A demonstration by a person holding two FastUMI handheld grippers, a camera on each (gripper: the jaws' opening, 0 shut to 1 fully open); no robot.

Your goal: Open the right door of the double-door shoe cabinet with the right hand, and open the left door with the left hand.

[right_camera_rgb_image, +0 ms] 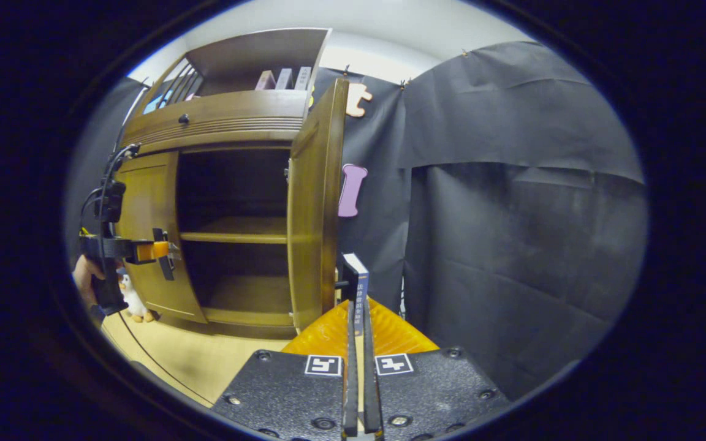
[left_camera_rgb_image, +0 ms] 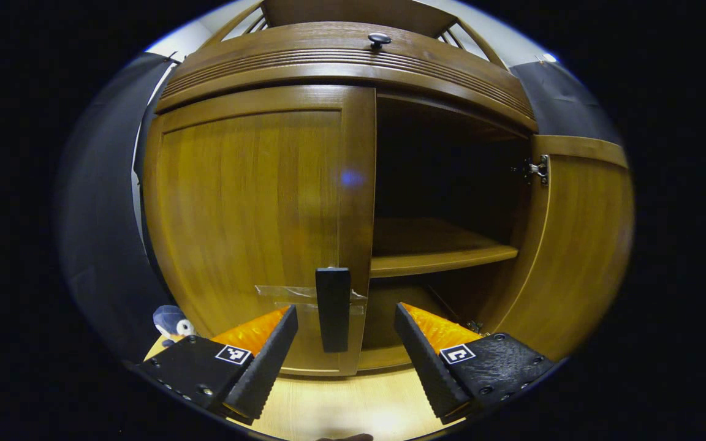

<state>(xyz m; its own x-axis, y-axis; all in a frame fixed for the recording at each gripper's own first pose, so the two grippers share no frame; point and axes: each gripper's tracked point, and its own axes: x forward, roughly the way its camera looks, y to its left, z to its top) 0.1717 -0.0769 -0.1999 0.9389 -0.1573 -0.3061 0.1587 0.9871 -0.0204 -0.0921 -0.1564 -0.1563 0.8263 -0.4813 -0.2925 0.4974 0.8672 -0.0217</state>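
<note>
The shoe cabinet (left_camera_rgb_image: 353, 67) stands on a pale wooden worktop (left_camera_rgb_image: 353, 404) with its right door (left_camera_rgb_image: 580, 245) swung wide, baring dark shelves, while its left door (left_camera_rgb_image: 249, 220) sits closed against the frame. In the right gripper view the right door (right_camera_rgb_image: 313, 208) stands edge-on just ahead of the right claw (right_camera_rgb_image: 358, 318), whose fingers are clenched on the door's dark handle (right_camera_rgb_image: 353, 282); that half of the job looks finished. The left door's handle (left_camera_rgb_image: 333, 306), a dark upright bar at the door's inner edge, hangs between the fingers of the left claw (left_camera_rgb_image: 347, 337), which is spread and not yet touching it. The same claw (right_camera_rgb_image: 160, 250), gripped by a hand (right_camera_rgb_image: 83, 278), shows at the left door (right_camera_rgb_image: 148, 239) in the right gripper view. The step in hand, by all signs, is the left door: the claw must close on the bar, then draw it outward in an arc about the hinges. A small stuffed toy (left_camera_rgb_image: 172, 321) sits by the cabinet's left foot.
</note>
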